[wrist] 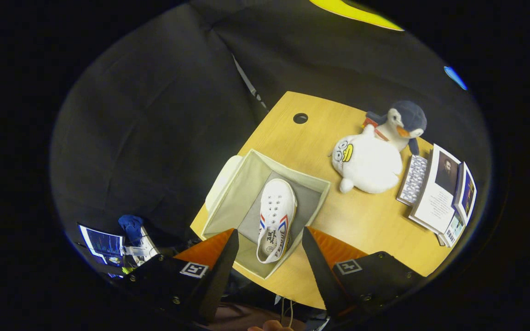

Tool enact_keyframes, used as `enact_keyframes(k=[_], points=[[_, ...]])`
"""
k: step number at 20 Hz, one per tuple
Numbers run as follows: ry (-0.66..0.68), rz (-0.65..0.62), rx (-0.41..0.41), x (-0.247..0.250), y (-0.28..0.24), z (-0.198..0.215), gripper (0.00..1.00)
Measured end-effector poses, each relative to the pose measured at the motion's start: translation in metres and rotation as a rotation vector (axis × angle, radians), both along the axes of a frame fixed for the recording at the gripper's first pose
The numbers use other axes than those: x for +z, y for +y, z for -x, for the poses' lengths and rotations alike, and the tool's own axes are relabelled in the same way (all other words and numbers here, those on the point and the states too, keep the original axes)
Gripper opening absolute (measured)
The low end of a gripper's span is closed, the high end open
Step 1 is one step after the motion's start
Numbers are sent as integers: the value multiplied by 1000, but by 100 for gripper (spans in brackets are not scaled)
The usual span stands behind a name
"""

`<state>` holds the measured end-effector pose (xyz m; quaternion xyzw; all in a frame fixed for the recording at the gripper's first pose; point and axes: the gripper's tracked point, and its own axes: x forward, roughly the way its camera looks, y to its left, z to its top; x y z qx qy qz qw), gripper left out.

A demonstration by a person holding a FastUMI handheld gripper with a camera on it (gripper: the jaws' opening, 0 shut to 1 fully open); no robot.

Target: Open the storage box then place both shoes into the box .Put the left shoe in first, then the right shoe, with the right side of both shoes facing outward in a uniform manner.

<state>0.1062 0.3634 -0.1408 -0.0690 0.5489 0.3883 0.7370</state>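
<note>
An open beige fabric storage box (228,202) stands on the wooden table (366,225), seen from above. One white canvas shoe (275,218) with red and blue side stripes lies inside it on the grey floor, toe pointing away from me, heel nearest my fingers. My gripper (268,250) hovers high above the box, open, with nothing between its fingers; the shoe's heel shows in the gap between them. The box lid (221,181) lies pale and rounded beside the box's far-left wall.
Two plush toys, a white duck (367,163) and a penguin (405,122), sit beyond the box to the right. Books and leaflets (437,193) lie at the table's right end. A cable hole (300,118) marks the far table edge. A screen (101,243) glows left below.
</note>
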Motion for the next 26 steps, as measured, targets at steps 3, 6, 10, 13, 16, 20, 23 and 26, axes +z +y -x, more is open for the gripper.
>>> enact_keyframes(k=[3,6,10,13,16,20,23,26], points=[[-73,-44,-68,17,-35,-13,92],[-149,-88,-156,34,-78,-22,92],[-300,-189,-277,62,-134,-41,98],[-506,-240,-431,89,-184,-63,98],[-666,-285,-543,121,-232,-66,98],[-962,-312,-632,168,-284,-51,98],[-1127,-312,-650,189,-304,-24,98],[-1223,-381,-669,206,-312,4,98]])
